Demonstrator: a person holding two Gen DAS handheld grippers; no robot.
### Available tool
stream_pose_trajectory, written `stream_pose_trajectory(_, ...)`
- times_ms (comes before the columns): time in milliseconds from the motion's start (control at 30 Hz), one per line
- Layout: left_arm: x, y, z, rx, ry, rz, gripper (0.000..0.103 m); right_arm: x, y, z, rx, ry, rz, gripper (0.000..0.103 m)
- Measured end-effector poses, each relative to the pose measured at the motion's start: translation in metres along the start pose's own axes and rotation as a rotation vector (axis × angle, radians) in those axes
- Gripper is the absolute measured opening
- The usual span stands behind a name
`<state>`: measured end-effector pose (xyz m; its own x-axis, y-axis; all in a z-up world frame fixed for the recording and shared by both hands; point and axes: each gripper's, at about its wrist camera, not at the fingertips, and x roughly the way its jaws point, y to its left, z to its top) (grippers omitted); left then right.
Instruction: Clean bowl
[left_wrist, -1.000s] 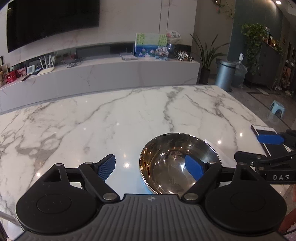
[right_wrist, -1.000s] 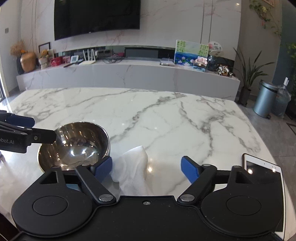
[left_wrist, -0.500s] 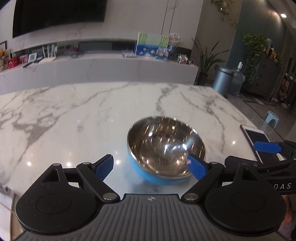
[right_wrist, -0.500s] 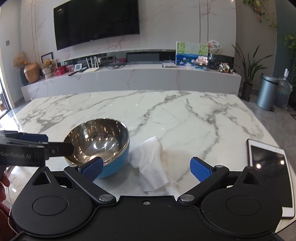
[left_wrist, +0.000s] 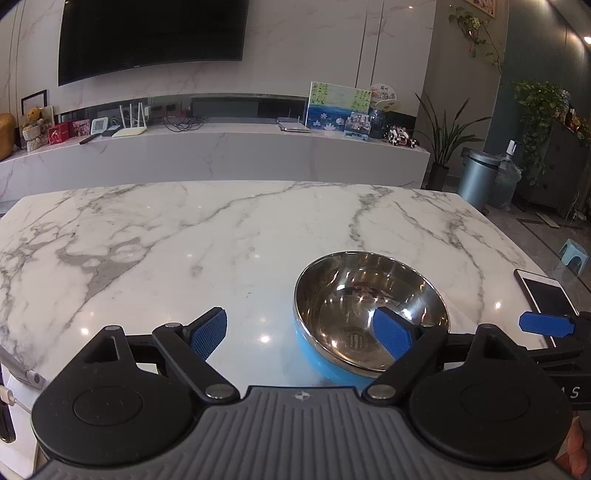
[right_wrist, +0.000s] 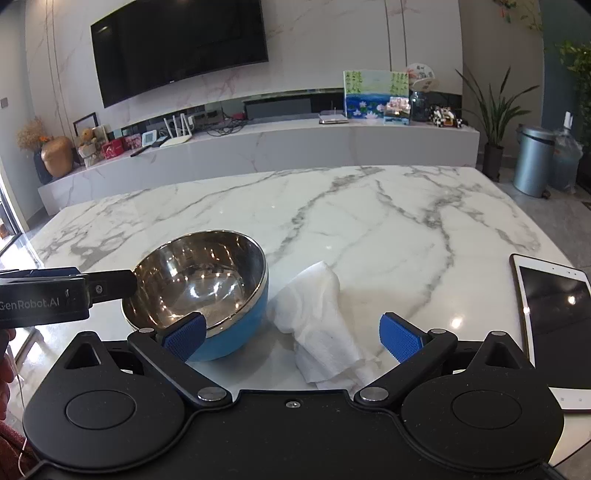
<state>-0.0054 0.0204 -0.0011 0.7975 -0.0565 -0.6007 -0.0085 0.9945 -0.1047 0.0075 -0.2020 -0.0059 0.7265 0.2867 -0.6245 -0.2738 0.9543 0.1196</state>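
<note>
Bowl (right_wrist: 199, 291) tilted on bench (left_wrist: 184, 236), rim near left gripper (left_wrist: 299, 332) inner pad, jaws wide, holding nothing, likely steadying; right gripper (right_wrist: 291, 334) jaws wide, empty, straddling crumpled tissue (right_wrist: 321, 317) for pickup.

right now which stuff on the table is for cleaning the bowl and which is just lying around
For the job:
bowl, steel inside, blue outside
white tissue beside it

Just lying about:
tablet at the table's right edge
</note>
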Motion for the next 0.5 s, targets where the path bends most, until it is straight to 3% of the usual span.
stream_pose_trajectory(500, 0.0034, -0.007, -0.0024, 0.03, 0.019, 0.025, 0.087, 0.0015, -0.0057, -0.0006, 0.005, 0.002, -0.022, 0.1)
